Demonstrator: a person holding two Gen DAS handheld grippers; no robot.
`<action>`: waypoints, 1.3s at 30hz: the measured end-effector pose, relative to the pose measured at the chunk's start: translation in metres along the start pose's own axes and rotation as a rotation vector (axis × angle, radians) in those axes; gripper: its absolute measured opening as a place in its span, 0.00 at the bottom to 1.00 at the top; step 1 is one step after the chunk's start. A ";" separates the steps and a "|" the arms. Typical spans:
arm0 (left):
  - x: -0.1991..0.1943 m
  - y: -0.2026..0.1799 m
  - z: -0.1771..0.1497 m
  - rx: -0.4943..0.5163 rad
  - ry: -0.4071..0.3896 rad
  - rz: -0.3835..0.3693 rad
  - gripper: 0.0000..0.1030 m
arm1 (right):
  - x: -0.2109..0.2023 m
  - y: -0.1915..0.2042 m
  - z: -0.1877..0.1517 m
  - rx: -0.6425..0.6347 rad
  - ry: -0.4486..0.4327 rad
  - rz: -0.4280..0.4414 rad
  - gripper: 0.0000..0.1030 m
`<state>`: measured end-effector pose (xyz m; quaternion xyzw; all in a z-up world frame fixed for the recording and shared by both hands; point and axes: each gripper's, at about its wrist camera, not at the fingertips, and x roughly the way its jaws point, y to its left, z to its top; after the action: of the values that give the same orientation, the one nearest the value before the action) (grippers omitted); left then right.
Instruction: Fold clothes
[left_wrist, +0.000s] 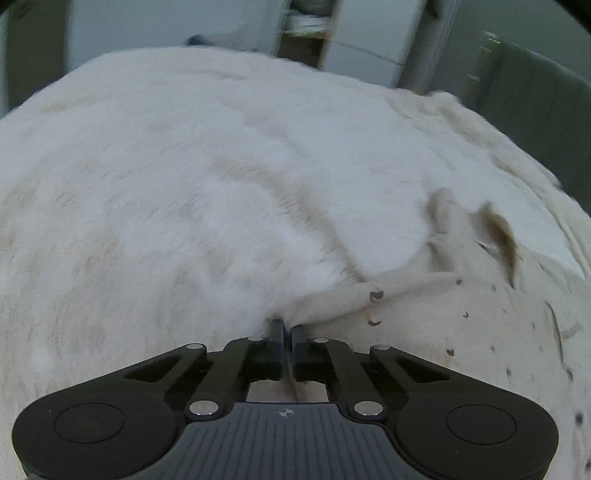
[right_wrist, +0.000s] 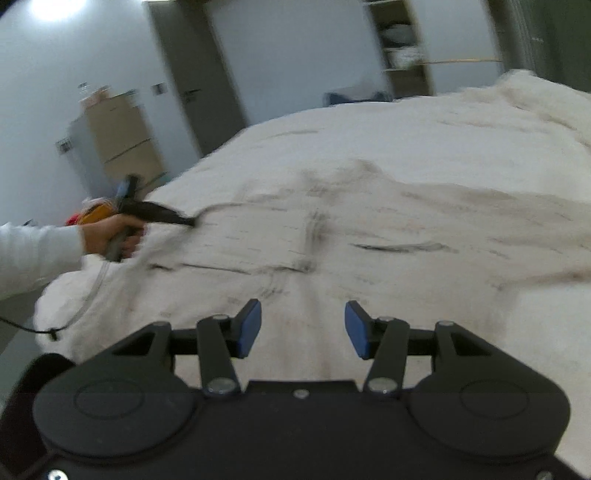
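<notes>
A cream garment with small dark marks (left_wrist: 461, 325) lies on a white fluffy bed cover (left_wrist: 184, 184). My left gripper (left_wrist: 287, 328) is shut on a folded edge of the garment (left_wrist: 332, 302), low against the bed. In the right wrist view the garment (right_wrist: 332, 236) spreads across the bed, blurred by motion. My right gripper (right_wrist: 303, 328) is open and empty, hovering above the garment's near part. The left gripper (right_wrist: 162, 216) also shows there at the left, held in a hand, touching the garment's edge.
Shelves (left_wrist: 306, 29) and a grey panel (left_wrist: 535, 110) stand beyond the bed. In the right wrist view a cardboard box (right_wrist: 122, 136) and a dark door (right_wrist: 199, 74) stand by the far wall. The bed's left edge (right_wrist: 55, 302) drops to the floor.
</notes>
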<state>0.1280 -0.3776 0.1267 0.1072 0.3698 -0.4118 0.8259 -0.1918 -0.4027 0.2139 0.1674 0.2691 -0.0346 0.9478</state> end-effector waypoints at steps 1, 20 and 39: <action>-0.005 0.001 0.005 0.050 -0.008 -0.026 0.02 | 0.010 0.012 0.006 -0.028 0.007 0.014 0.47; -0.029 0.058 0.016 0.023 -0.148 -0.286 0.02 | 0.180 0.132 0.042 -0.001 0.169 0.052 0.51; 0.038 0.145 -0.011 -0.737 0.136 -0.604 0.47 | 0.360 0.181 0.027 0.424 0.224 -0.027 0.03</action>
<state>0.2477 -0.3026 0.0740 -0.2784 0.5588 -0.4670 0.6262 0.1565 -0.2328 0.1016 0.3620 0.3614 -0.0841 0.8552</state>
